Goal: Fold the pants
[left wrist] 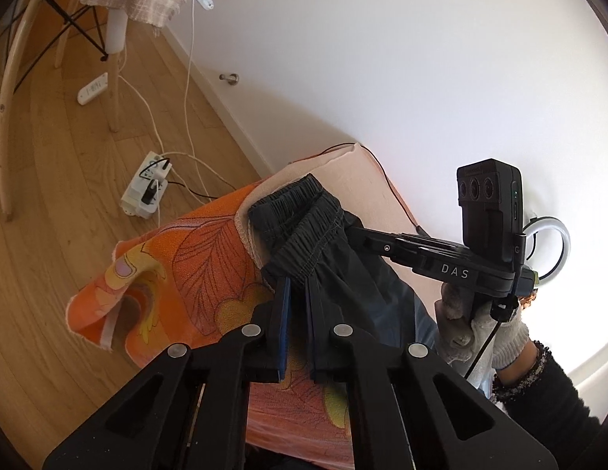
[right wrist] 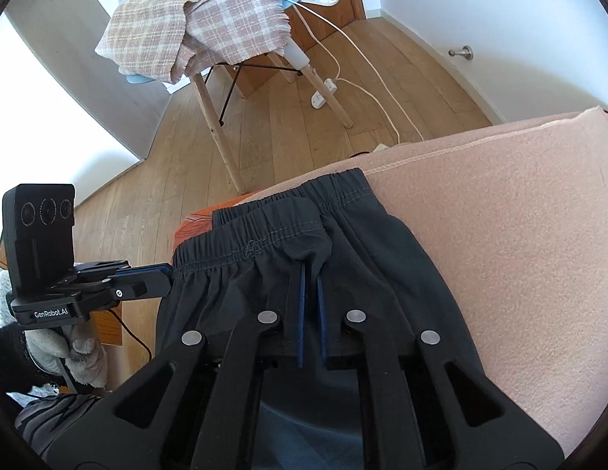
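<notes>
I had both grippers, left gripper (left wrist: 297,284) and right gripper (right wrist: 310,270), clenched on the pants (right wrist: 265,235) waistband toward 12 o'clock; fold underway, next needs both carried across together.

The left gripper (left wrist: 297,286) is seen closed, with its two blue-edged fingers (left wrist: 283,313) nearly together and dark cloth pinched between them. The right gripper (right wrist: 311,274) is also closed in the same way on dark cloth and is pointed steeply downward. Each gripper is held from below by a hand in a white glove (left wrist: 466,323), and a dark sleeve (left wrist: 554,387) is worn.
</notes>
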Available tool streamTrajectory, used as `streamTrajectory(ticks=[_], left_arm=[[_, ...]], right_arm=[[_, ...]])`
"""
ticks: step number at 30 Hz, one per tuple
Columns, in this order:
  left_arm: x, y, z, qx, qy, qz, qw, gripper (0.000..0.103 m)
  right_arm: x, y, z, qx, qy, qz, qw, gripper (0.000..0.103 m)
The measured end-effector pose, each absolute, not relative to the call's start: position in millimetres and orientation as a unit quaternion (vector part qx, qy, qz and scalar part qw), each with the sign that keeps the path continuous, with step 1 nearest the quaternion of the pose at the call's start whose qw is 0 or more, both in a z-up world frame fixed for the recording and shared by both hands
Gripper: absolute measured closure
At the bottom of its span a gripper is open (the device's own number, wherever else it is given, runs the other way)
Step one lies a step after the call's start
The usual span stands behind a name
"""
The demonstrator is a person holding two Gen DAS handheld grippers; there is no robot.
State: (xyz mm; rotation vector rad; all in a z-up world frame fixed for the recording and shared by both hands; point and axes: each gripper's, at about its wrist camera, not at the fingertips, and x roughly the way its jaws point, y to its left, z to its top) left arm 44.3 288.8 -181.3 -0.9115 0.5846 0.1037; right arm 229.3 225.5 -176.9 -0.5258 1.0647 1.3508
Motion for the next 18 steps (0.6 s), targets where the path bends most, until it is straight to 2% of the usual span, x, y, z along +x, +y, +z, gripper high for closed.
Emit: streamTrajectory(ticks=[11, 12, 13, 14, 18], left_arm=[[49, 281, -166, -0.391, 0.275, 0.049, 0.877, 0.101], [48, 283, -170, -0.398, 0.285, 0.058, 0.87, 0.098], [48, 286, -175, -0.407, 0.297, 0.065, 0.861, 0.088], [48, 288, -180, -0.416, 0.305, 0.069, 0.854, 0.084], [50, 289, -186, -0.435, 0.303, 0.065, 0.846, 0.083]], right_arm=[[230, 207, -139, -0.222, 0.413, 0.582, 0.664, 0.099], [231, 207, -140, -0.229, 0.408, 0.575, 0.671, 0.099], [233, 208, -142, -0.23, 0.411, 0.57, 0.673, 0.099], [237, 209, -146, -0.227, 0.42, 0.567, 0.672, 0.099], [240, 214, -158, -0.233, 0.428, 0.557, 0.672, 0.099]])
